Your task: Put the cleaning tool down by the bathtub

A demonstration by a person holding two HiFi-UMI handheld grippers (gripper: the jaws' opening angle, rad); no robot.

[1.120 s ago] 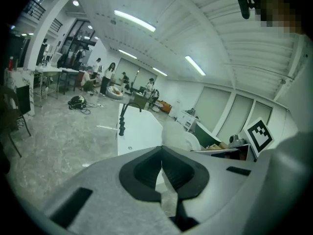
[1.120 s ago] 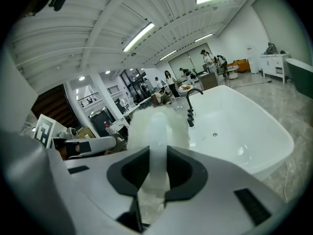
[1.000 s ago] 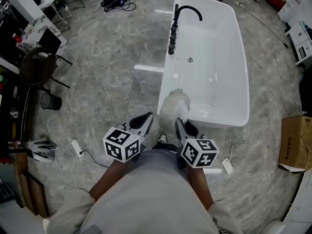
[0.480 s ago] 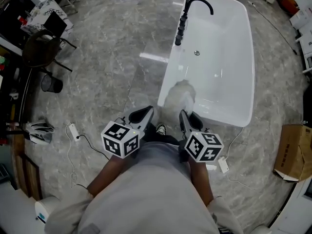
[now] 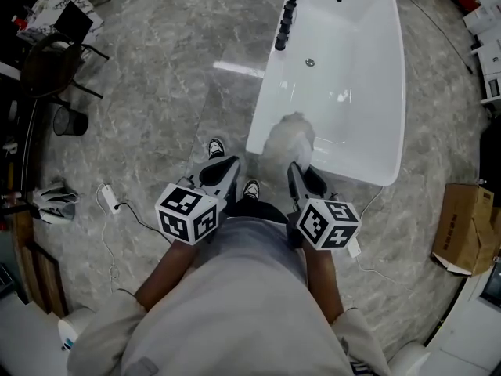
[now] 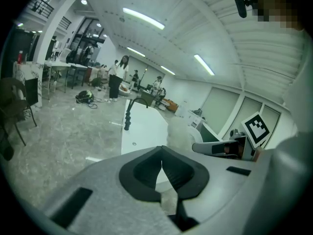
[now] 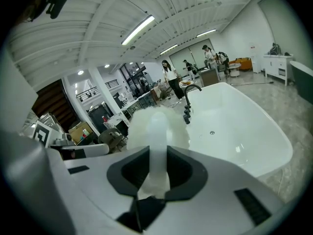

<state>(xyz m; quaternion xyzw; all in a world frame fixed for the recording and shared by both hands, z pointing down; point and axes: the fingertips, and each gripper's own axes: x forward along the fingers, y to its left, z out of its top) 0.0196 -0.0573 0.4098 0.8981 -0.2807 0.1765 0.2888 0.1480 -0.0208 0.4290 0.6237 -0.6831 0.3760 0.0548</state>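
A white bathtub (image 5: 368,69) with a black tap (image 5: 286,18) stands on the grey marble floor. My right gripper (image 5: 297,177) is shut on the pale handle (image 7: 157,155) of a fluffy white cleaning tool (image 5: 288,139), whose head hangs over the tub's near rim. In the right gripper view the fluffy head (image 7: 154,126) rises in front of the bathtub (image 7: 234,131). My left gripper (image 5: 223,171) is shut with nothing in it, left of the tool and over the floor. In the left gripper view the cleaning tool (image 6: 178,133) and bathtub (image 6: 142,126) lie ahead.
My shoes (image 5: 215,149) stand on the floor beside the tub. A cardboard box (image 5: 462,229) sits at the right. A chair (image 5: 47,65), a bin (image 5: 66,120) and a power strip with cable (image 5: 109,200) are at the left. People stand far off in the gripper views.
The view has shifted closer to the tub's near end. Both grippers and the tool keep the same hold and pose before me; a shoe now shows near the left gripper.
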